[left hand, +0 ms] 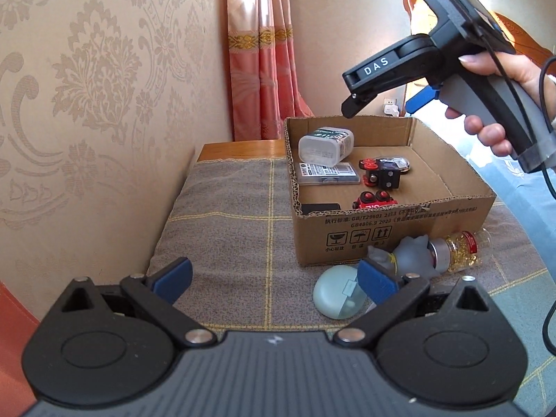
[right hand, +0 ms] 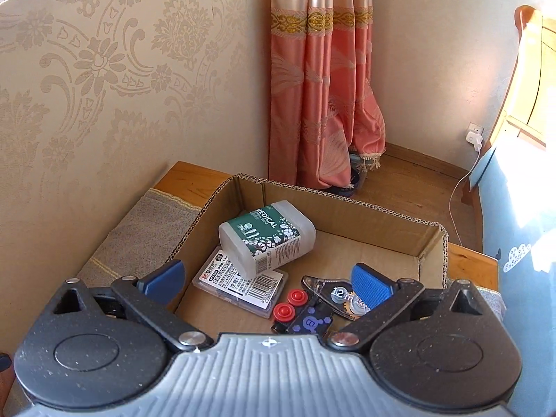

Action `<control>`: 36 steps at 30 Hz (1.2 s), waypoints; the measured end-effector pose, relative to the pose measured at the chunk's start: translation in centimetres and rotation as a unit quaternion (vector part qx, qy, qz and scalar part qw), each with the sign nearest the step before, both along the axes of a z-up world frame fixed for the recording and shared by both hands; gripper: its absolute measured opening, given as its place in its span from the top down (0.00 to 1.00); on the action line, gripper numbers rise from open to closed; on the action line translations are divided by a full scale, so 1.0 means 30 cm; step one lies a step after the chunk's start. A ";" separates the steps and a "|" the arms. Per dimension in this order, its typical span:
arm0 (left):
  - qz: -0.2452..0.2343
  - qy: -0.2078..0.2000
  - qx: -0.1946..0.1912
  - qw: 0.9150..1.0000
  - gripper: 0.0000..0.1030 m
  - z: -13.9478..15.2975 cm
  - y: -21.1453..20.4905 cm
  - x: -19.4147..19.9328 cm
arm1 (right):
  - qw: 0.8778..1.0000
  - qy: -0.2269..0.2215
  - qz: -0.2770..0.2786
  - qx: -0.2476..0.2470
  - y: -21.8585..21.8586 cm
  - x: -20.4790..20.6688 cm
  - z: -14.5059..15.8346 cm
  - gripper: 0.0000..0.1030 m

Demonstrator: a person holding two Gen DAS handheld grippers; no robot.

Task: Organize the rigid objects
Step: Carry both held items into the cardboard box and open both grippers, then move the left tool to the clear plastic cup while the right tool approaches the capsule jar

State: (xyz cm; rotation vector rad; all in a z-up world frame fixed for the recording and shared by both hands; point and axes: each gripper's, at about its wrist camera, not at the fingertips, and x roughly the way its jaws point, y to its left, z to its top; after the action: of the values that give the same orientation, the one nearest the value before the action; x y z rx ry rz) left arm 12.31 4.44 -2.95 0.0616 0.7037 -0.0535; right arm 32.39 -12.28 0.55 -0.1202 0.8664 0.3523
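Both tools empty, jaws spread wide. Right tool point(right hand: 267, 278) held above box point(left hand: 389, 229). Round case point(left hand: 333, 295), figurine point(left hand: 413, 253) and bottle point(left hand: 458, 250) lie outside, at box's 6 o'clock. Round case should be straddled squarely by left tool point(left hand: 274, 278), then closed gently.

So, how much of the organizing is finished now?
Done: the cotton swab tub, flat case and red-wheeled toys lie in the cardboard box. In hand: nothing; left claw and right claw are open. Left: round green case, grey figure, capsule bottle.
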 end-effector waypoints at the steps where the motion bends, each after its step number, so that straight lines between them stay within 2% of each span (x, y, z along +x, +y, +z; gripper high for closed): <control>1: 0.001 -0.001 0.000 1.000 0.02 0.001 0.001 -0.004 | 1.000 -0.001 -0.003 -0.001 -0.008 -0.018 0.005 0.00; 12: 0.006 0.010 -0.007 1.000 0.02 -0.027 0.024 -0.015 | 0.999 -0.038 -0.021 -0.006 -0.098 -0.286 0.021 0.00; 17: 0.002 0.018 -0.009 1.000 0.02 -0.044 0.022 -0.018 | 0.998 -0.036 -0.059 0.009 -0.166 -0.400 -0.047 0.00; 22: -0.007 0.024 -0.011 1.000 0.02 -0.058 0.012 -0.022 | 0.990 -0.044 -0.135 0.007 -0.239 -0.490 -0.170 0.00; 27: -0.019 0.030 -0.008 0.999 0.02 -0.073 0.003 -0.029 | 0.987 -0.007 -0.160 0.027 -0.274 -0.517 -0.275 0.00; 32: -0.025 0.040 -0.011 0.999 0.02 -0.091 0.000 -0.033 | 0.988 -0.013 -0.155 0.019 -0.246 -0.512 -0.302 0.00; 36: -0.030 0.044 -0.014 0.998 0.02 -0.097 -0.001 -0.035 | 0.989 -0.017 -0.147 -0.006 -0.212 -0.483 -0.323 0.00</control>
State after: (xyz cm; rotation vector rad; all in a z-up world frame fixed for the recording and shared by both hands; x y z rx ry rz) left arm 11.26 4.42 -5.85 0.0541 0.7891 -0.1230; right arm 17.90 -18.66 -9.14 -0.0083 0.8393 0.0678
